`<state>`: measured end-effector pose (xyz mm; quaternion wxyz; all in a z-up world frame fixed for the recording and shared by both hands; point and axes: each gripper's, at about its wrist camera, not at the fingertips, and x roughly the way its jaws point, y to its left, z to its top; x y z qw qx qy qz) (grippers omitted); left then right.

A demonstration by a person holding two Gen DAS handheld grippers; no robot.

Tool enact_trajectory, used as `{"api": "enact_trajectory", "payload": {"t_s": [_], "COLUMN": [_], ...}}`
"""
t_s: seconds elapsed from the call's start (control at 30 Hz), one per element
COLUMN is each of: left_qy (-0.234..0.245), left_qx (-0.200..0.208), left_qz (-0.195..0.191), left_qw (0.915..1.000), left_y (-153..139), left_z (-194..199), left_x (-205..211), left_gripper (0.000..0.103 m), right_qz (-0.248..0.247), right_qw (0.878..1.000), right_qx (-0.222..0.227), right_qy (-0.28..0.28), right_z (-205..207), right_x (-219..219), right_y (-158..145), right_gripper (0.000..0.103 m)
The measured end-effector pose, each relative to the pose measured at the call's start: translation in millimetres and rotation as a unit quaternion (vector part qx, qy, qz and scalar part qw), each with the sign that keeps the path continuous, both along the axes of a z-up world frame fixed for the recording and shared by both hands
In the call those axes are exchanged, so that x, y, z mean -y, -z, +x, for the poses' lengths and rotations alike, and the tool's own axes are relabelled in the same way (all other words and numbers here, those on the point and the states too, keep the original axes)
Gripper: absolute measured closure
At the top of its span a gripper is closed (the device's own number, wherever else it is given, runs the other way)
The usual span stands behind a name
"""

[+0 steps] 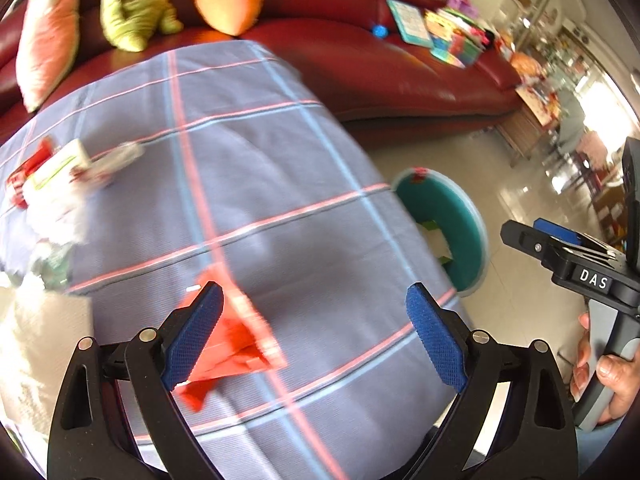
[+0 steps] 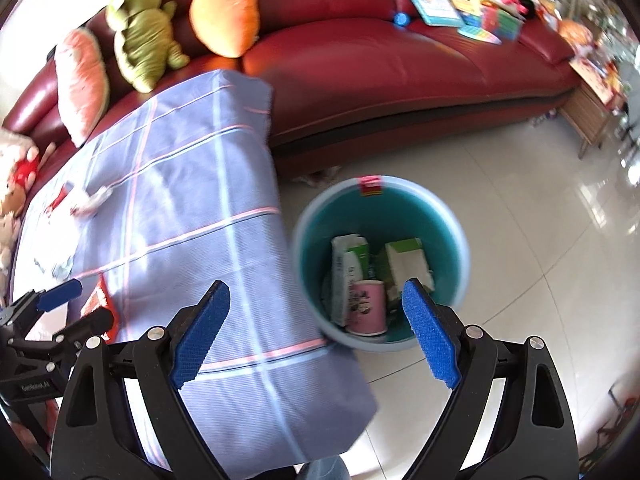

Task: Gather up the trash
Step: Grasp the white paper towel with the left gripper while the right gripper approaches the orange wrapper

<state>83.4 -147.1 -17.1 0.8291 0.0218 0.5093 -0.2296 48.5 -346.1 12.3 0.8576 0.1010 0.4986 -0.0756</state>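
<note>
A red wrapper (image 1: pixel 236 340) lies on the blue plaid tablecloth (image 1: pixel 280 160), between the fingers of my open left gripper (image 1: pixel 316 336), close to the left pad. More trash (image 1: pixel 60 176) lies at the table's far left: a red pack, a white-green carton and crumpled white paper. My right gripper (image 2: pixel 316 332) is open and empty, above the table's edge and the teal bin (image 2: pixel 380 220). The bin stands on the floor and holds cartons and a pink cup (image 2: pixel 366 308). The left gripper (image 2: pixel 68 308) and red wrapper (image 2: pixel 98 300) show at the right wrist view's left edge.
A red leather sofa (image 2: pixel 400 72) stands behind the table with plush toys (image 2: pixel 144 32) and books (image 2: pixel 460 4). The bin (image 1: pixel 452 220) stands to the right of the table on a glossy tiled floor (image 2: pixel 540 240). The right gripper and a hand (image 1: pixel 600 300) show at the left wrist view's right.
</note>
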Motion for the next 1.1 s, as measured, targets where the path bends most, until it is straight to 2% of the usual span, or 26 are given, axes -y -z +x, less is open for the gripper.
{"api": "enact_trajectory", "payload": {"t_s": [0.33,0.63,0.83,0.97,1.1], "left_qy": [-0.073,-0.138,-0.169,-0.175,-0.171], "left_qx": [0.017,0.041,0.053,0.037,0.03], "left_qz": [-0.012,0.005,0.048,0.083,0.097], "left_qw": [0.9971,0.9896,0.9831,0.9804,0.98], "left_y": [-9,-11,4,29,44], "left_z": [-8,-20,-26,-26,-26], "left_x": [-102,-179,-211,-221,-221], "left_gripper": [0.01,0.01,0.01,0.01,0.007], "right_qz": [-0.014,-0.016,-0.008,-0.002,0.0], "right_qw": [0.997,0.991,0.988,0.987,0.987], "right_qx": [-0.006,-0.02,-0.028,-0.034,-0.042], "right_qy": [-0.07,-0.132,-0.149,-0.154,-0.157], "right_z": [12,11,6,3,4], "right_x": [-84,-150,-173,-181,-186], "right_y": [-7,1,11,19,26], "right_gripper": [0.019,0.019,0.019,0.019,0.019]}}
